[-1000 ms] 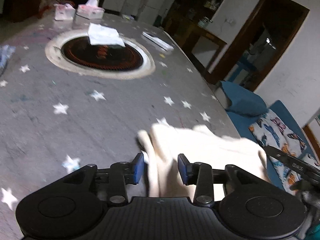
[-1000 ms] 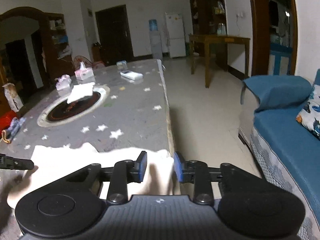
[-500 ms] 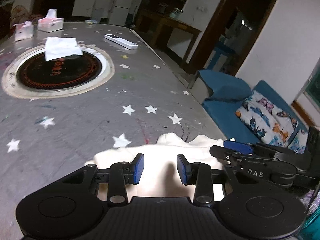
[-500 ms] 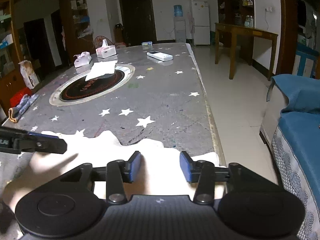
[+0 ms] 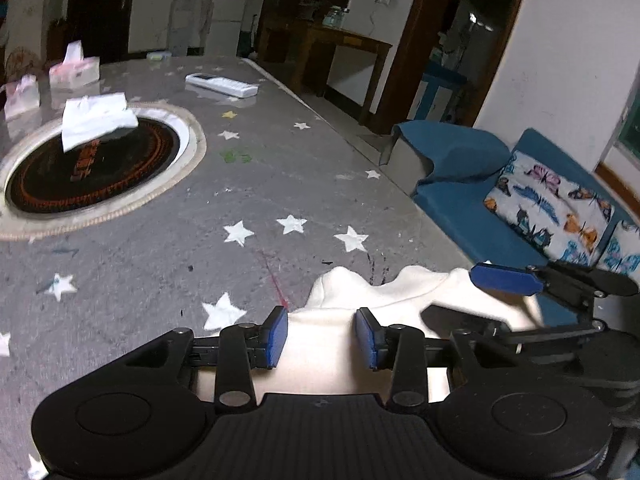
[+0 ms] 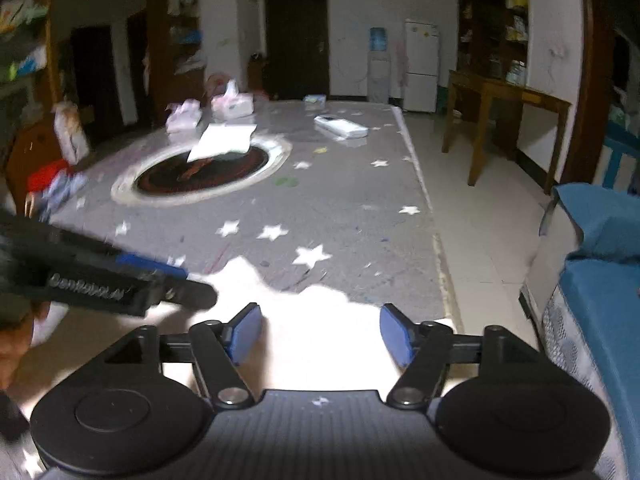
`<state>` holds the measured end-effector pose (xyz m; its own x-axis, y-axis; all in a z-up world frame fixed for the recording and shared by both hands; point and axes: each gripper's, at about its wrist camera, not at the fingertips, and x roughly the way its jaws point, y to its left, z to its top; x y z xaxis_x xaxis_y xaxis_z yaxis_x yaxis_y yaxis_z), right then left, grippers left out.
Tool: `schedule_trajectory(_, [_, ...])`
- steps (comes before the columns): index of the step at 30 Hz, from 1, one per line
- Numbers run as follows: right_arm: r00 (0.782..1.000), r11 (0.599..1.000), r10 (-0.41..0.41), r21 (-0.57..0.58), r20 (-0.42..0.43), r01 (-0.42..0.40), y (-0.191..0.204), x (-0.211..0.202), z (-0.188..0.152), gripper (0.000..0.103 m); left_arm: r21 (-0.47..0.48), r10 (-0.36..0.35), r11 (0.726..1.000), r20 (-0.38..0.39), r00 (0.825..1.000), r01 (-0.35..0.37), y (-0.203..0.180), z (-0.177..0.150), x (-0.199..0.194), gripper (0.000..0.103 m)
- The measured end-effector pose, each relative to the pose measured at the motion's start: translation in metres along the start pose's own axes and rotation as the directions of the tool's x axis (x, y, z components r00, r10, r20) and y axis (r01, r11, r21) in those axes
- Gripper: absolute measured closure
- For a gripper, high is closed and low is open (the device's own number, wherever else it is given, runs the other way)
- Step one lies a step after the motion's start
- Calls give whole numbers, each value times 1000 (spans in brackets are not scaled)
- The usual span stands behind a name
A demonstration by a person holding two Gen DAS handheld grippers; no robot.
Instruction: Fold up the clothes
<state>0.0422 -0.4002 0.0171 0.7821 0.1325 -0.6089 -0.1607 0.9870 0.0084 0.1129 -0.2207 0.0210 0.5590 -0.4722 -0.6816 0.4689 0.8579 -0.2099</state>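
Filling most of both wrist views, a long grey table covering printed with white stars (image 5: 168,216) is seen stretching away toward twelve o'clock. At its near edge, at six o'clock, a cream-white soft garment (image 5: 384,296) is laid flat on the covering, its wavy far edge pointing up the table; in the right wrist view the same garment (image 6: 304,320) is washed out by bright light.

A blue sofa (image 5: 468,208) with a butterfly-print cushion (image 5: 548,204) is placed off the table at three o'clock in the left wrist view. A round black and orange hotplate set in a pale ring (image 5: 92,168) is seen at ten o'clock, with a white paper tissue (image 5: 96,118) lying on its far rim. Beyond it, two pink tissue boxes (image 5: 74,72) are stood at eleven o'clock, and a white remote control (image 5: 222,85) is laid at twelve o'clock.

The left gripper (image 5: 322,338) is held low over the garment's near part, its blue pads (image 5: 276,338) spread apart with cloth visible between them and nothing clamped. The right gripper (image 6: 318,334) is likewise held above the garment, its jaws parted wider and empty. In the left wrist view the right gripper (image 5: 508,280) is seen at three o'clock, just above the garment's right side; whether cloth is touched cannot be told.
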Motion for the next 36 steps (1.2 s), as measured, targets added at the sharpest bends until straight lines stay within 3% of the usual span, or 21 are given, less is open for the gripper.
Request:
schedule_trajectory(2, [1000,999,-18,-34,-22,17,5,5,-3,34,14,9,1000,-1,1000,-9,-2,0,0,60])
schedule_trajectory(6, [1000,999,-22,-31,13,22,7,-13,0,33,-16,-5,1000,15,1000,5,1,-1,-15,60])
schedule_trajectory(15, [1000,1000,6,-9,29,-5,20,-73,-26,17,15,-44,999,25,999,43,-20,-39,-66,52])
schedule_trajectory(20, [1000,1000,-2,11,24,2,32,-97,-46,11,26,-45,999,29,999,45,-31,-65,-91,37])
schedule_trajectory(22, [1000,999,-9,37,25,8,34,-105,-55,3,18,-35,999,34,999,34,-34,-74,-99,30])
schedule_trajectory(24, [1000,998,-17,55,27,15,36,-111,-62,2,19,-28,999,39,999,27,-36,-84,-106,28])
schedule_trajectory(32, [998,997,-51,66,26,49,46,-129,-80,0,35,-1,999,70,998,-1,-44,-108,-125,3])
schedule_trajectory(36, [998,996,-59,61,16,58,51,-132,-86,0,32,13,999,74,997,-15,-45,-115,-129,0])
